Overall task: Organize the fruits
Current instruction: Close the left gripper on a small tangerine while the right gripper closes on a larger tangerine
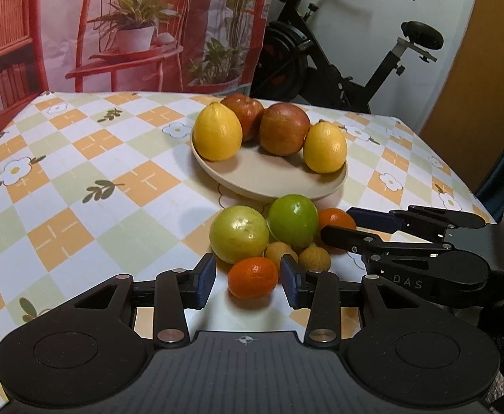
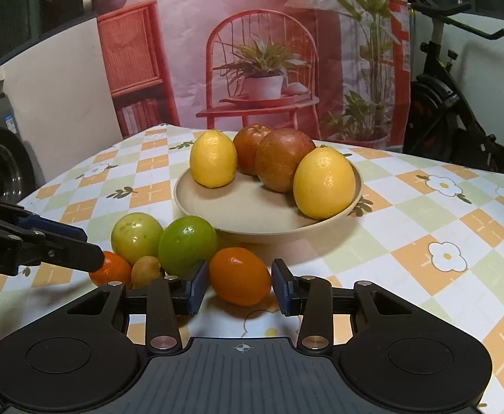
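Observation:
A beige plate [image 1: 272, 181] [image 2: 252, 220] holds two lemons [image 1: 217, 131] [image 2: 322, 183] and two red apples [image 1: 284, 129] [image 2: 281, 162]. In front of it on the table lie two green fruits [image 1: 239, 234] [image 2: 186, 245], two small brown fruits [image 1: 315, 258] [image 2: 145, 270] and two small oranges. My left gripper [image 1: 248, 281] is open with one small orange [image 1: 253, 277] between its pads. My right gripper [image 2: 239, 286] is open around the other small orange [image 2: 239, 276], and it shows in the left wrist view [image 1: 341, 222].
The table has a checked flower cloth [image 1: 79, 172] [image 2: 441, 241]. A printed backdrop hangs behind it. An exercise bike [image 1: 338, 69] [image 2: 458, 103] stands at the back right. The table's right edge [image 1: 458, 179] is close to the plate.

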Demonstrator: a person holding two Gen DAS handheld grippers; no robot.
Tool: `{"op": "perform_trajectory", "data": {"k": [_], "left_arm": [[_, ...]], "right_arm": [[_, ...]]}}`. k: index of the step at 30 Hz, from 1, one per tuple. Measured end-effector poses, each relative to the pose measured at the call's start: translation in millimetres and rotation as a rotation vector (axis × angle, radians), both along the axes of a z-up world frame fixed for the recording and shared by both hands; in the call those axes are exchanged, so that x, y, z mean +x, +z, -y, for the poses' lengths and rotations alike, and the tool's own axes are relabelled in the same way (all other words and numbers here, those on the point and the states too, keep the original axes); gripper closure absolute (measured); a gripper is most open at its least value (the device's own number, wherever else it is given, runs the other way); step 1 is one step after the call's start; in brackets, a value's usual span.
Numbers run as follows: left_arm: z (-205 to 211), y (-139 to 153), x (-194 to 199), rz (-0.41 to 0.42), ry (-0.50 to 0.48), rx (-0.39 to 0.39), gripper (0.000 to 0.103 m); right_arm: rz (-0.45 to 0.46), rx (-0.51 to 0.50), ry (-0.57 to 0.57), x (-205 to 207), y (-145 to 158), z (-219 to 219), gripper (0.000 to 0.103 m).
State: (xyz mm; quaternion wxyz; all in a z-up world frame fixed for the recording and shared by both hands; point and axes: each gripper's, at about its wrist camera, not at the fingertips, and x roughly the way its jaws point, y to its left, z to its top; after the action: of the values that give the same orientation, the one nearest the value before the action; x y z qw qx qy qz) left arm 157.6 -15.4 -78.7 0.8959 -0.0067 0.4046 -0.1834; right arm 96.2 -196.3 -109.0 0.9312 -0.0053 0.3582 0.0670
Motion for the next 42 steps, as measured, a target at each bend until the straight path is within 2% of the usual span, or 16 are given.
{"op": "perform_trajectory", "data": {"k": [15,19,42], "left_arm": [[6.8,-16.1,11.8,-0.072,-0.009,-0.002,0.059],[5.5,-15.0,10.4,-0.062,-0.013,-0.018,0.065],[6.6,1.2,2.0,0.016,-0.021,-0.011,0.067]], "right_arm": [[0.003,0.003,0.003,-2.0,0.1,-1.2,0.066],[0.003,0.003,0.003,-2.2,0.1,-1.1,0.066],[0.005,0.014,0.003,-5.1,0.9,-2.4,0.067]]}}
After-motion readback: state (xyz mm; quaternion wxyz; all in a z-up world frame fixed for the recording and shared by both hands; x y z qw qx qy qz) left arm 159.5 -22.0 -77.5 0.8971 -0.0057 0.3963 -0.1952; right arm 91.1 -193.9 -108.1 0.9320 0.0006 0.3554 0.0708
